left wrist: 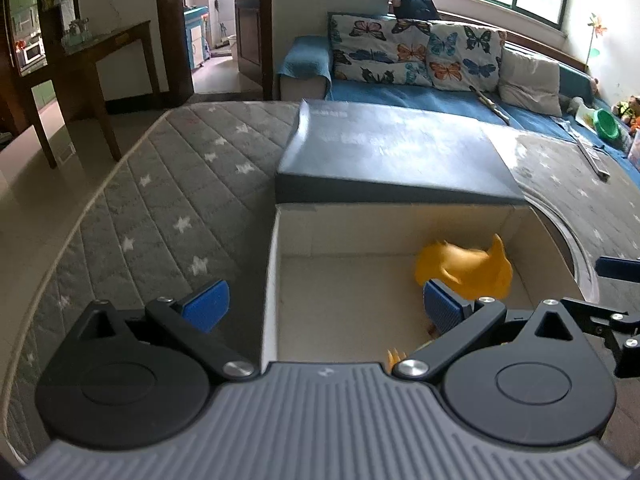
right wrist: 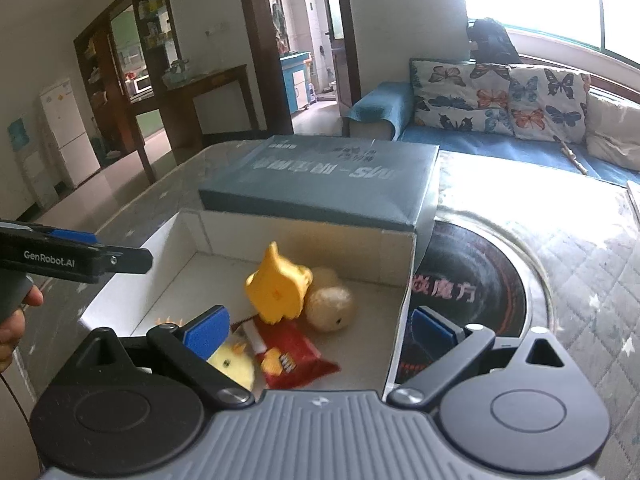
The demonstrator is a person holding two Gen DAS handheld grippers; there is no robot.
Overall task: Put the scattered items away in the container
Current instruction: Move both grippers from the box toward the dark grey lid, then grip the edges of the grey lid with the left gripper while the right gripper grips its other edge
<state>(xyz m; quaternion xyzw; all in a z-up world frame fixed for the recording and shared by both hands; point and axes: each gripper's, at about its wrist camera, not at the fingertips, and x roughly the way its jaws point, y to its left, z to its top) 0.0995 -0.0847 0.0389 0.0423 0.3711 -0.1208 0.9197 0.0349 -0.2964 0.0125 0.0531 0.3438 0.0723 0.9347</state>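
Observation:
An open white cardboard box [left wrist: 269, 280] sits on a grey quilted mat, its dark lid [left wrist: 392, 148] folded back behind it. In the right wrist view the box [right wrist: 300, 236] holds a yellow toy [right wrist: 278, 286], a beige plush ball [right wrist: 330, 306], a red snack packet [right wrist: 292, 354] and a yellow chick plush [right wrist: 234, 364]. The yellow toy [left wrist: 468, 268] looks blurred in the left wrist view. My left gripper [left wrist: 324, 307] is open and empty, straddling the box's left wall. My right gripper [right wrist: 320, 331] is open and empty, astride the right wall. The left gripper [right wrist: 140, 258] hovers over the box's left edge.
The quilted mat [left wrist: 168, 184] has a rounded edge with tiled floor to its left. A black round disc [right wrist: 480, 284] with writing lies right of the box. A blue sofa [left wrist: 420, 96] with butterfly cushions stands behind. A wooden table [left wrist: 100, 52] is at far left. A hand [right wrist: 16, 320] holds the left gripper.

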